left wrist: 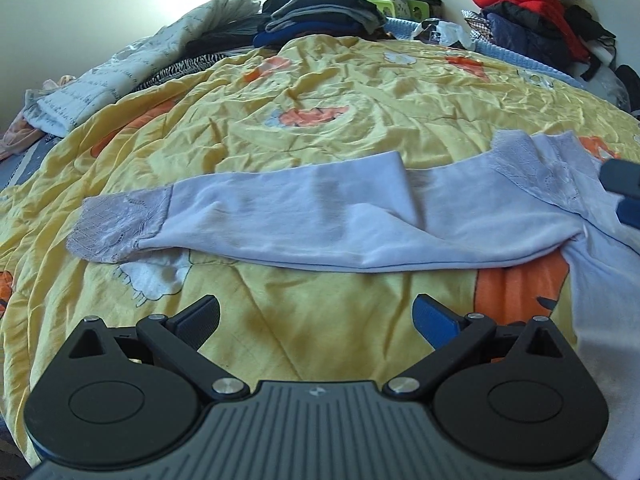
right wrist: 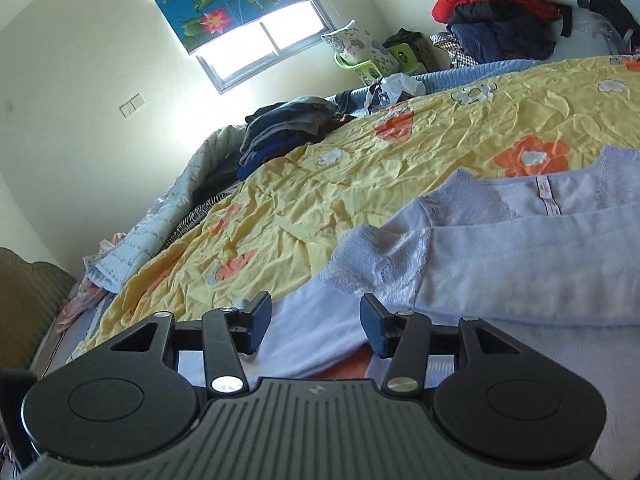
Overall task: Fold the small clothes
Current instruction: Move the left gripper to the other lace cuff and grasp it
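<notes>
A pale lilac long-sleeved top (left wrist: 360, 224) lies on the yellow flowered quilt (left wrist: 320, 128). One sleeve stretches out to the left and ends in a lace cuff (left wrist: 116, 228). My left gripper (left wrist: 316, 312) hovers open over bare quilt just in front of that sleeve, holding nothing. At the right edge, the dark fingers of my right gripper (left wrist: 622, 192) hang over the top's shoulder. In the right wrist view the other sleeve is folded across the body, with its lace cuff (right wrist: 380, 264) below the neckline label (right wrist: 544, 198). My right gripper (right wrist: 316, 322) stands open above the lilac top (right wrist: 312, 340), its pads clear of the cloth.
A stack of folded dark clothes (left wrist: 320, 12) sits at the far side of the bed. A white printed blanket (left wrist: 120, 68) lies bunched at the far left. Red and dark jackets (left wrist: 528, 12) are piled at the far right, beside a green basket (right wrist: 360, 66). A window (right wrist: 260, 48) lights the far wall.
</notes>
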### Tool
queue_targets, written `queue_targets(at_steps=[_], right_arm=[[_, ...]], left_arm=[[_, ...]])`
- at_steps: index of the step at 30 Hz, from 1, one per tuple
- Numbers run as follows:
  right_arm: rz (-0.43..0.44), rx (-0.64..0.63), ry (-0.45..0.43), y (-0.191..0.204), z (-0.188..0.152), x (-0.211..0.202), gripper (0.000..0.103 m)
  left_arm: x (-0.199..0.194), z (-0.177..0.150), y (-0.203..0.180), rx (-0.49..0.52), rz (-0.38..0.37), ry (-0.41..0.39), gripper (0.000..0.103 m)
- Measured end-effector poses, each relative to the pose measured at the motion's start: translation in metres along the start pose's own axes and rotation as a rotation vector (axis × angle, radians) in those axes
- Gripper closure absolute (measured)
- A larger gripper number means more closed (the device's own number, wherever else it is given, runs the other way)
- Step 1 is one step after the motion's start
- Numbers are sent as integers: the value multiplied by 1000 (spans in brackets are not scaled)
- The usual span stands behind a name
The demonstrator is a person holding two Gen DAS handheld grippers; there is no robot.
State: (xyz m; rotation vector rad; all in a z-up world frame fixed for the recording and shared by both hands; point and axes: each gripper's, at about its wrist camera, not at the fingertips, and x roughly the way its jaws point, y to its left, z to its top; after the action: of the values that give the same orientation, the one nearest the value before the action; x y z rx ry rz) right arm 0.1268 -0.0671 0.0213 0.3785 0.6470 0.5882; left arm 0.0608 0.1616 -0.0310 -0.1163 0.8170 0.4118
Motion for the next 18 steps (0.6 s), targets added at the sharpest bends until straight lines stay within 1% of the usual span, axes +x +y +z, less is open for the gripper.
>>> queue_targets(at_steps=[1, 5, 8, 13, 18], right_arm=[[-2, 1, 6, 0, -2, -2, 46], [-23, 6, 22, -2, -10, -8, 45], [-20, 24, 26, -6, -13, -14, 45], [-24, 11, 24, -7, -20, -24, 39], [-22, 3, 35, -5, -27, -26, 36]], left_arm=[[1, 0, 2, -5, 1, 2, 0], [5, 2, 11, -34, 6, 8, 0], [10, 5, 24, -95, -15, 18, 0], [20, 8, 58, -277, -100, 19, 0], [24, 3, 96, -498, -216, -59, 0]])
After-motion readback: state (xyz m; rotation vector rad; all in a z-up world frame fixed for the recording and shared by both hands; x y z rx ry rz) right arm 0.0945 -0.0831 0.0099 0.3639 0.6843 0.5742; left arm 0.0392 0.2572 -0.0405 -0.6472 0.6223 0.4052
